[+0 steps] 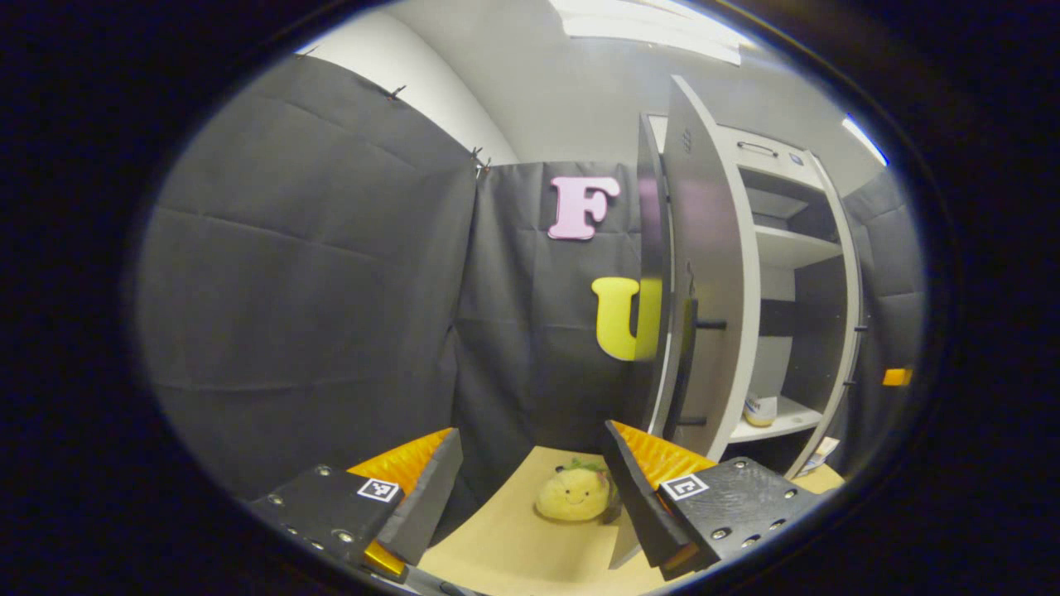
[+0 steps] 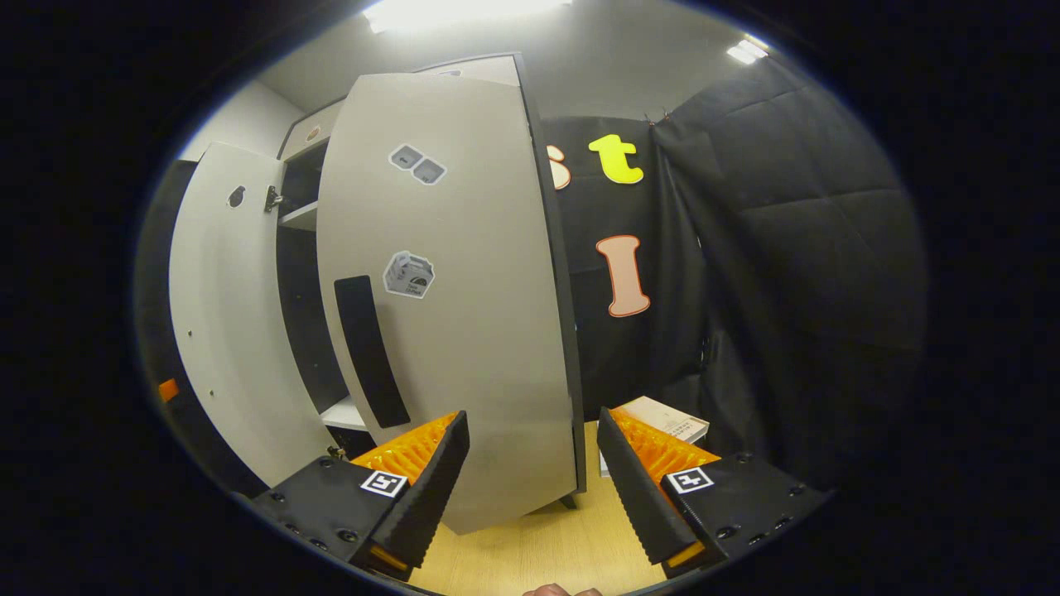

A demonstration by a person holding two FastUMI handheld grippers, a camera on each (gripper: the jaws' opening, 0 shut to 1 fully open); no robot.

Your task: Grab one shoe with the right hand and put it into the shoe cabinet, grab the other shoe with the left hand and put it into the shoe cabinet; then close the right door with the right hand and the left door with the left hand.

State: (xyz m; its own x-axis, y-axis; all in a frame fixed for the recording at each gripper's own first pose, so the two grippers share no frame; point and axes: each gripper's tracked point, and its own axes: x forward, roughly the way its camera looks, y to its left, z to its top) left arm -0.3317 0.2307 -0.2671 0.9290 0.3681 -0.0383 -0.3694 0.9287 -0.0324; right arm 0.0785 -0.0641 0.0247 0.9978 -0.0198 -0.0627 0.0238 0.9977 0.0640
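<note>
The white shoe cabinet (image 1: 778, 248) stands to the right in the left gripper view, shelves showing. Its left door (image 1: 704, 290) hangs open, seen nearly edge-on. On the low shelf (image 1: 778, 426) sits a pale shoe (image 1: 760, 409), partly hidden by the door. My left gripper (image 1: 530, 488) is open, short of the door and holding nothing. In the right gripper view the right door (image 2: 464, 314), with its black handle (image 2: 371, 352), is swung partway across the cabinet's dark inside (image 2: 302, 323). My right gripper (image 2: 534, 476) is open close to the door's lower edge.
A yellow plush toy (image 1: 573, 495) lies on the wooden floor (image 1: 513, 546) near the left door's foot. A pale box (image 2: 662, 422) rests on the floor to the right of the right door. Black cloth walls close in on both sides. The left door (image 2: 219, 331) stands wide.
</note>
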